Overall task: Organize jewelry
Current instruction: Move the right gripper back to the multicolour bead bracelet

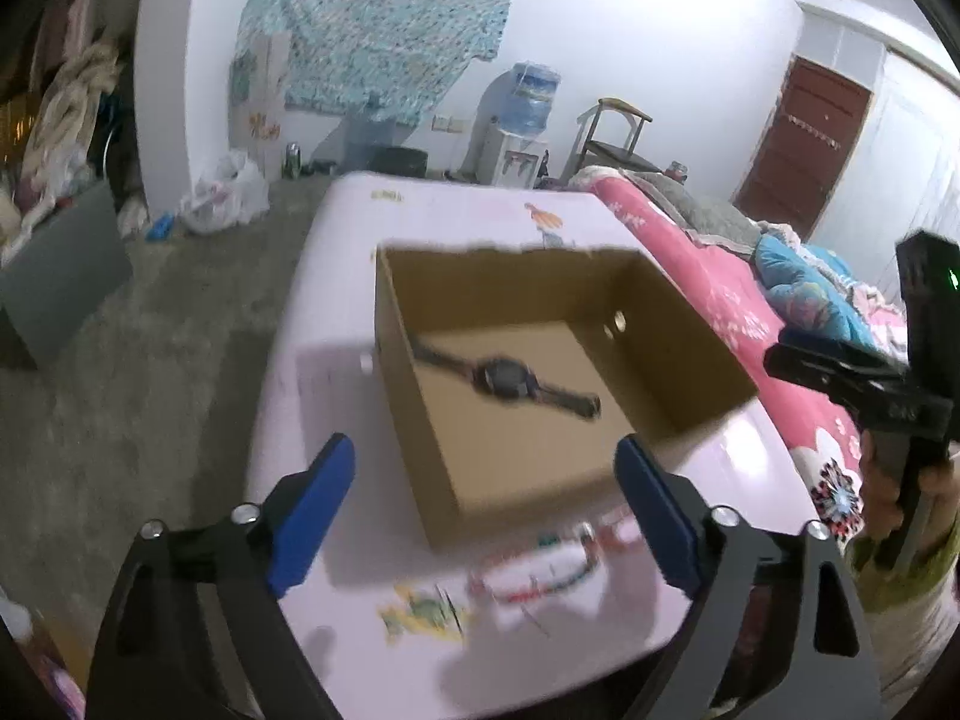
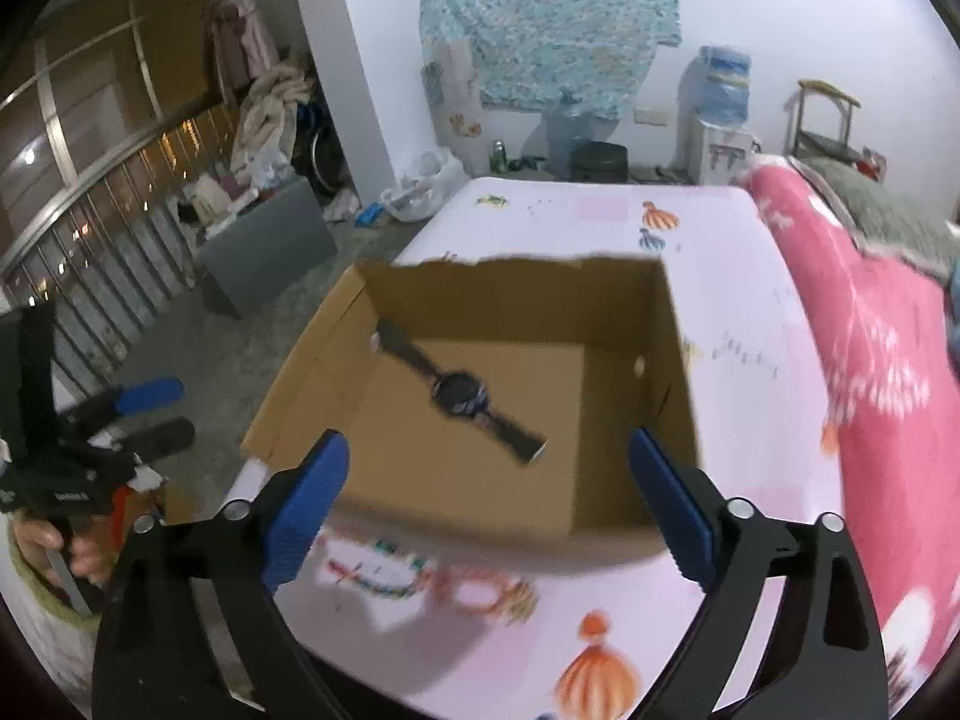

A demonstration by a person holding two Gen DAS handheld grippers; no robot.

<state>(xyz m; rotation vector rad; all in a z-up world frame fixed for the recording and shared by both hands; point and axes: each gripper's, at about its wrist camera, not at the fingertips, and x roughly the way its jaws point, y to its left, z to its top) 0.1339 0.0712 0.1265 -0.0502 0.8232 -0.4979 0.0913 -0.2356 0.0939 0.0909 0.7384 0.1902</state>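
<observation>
While both tools (image 1: 486, 480) (image 2: 489, 474) gape empty, the watch (image 1: 503, 381) lies in the unlabelled box (image 1: 678, 348).

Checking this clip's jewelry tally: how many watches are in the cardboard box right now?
1. A dark watch lies flat and diagonal on the floor of the open cardboard box. The near wall hides a strip of floor, so something small there could be missed.

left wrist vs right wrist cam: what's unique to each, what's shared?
Left wrist only: a dark red door, the blue quilt on the bed, and the right gripper at the frame's right edge.
Right wrist only: a metal railing, hanging clothes, and the left gripper, open.
Both: the cardboard box holding a watch, on the pink table.
</observation>
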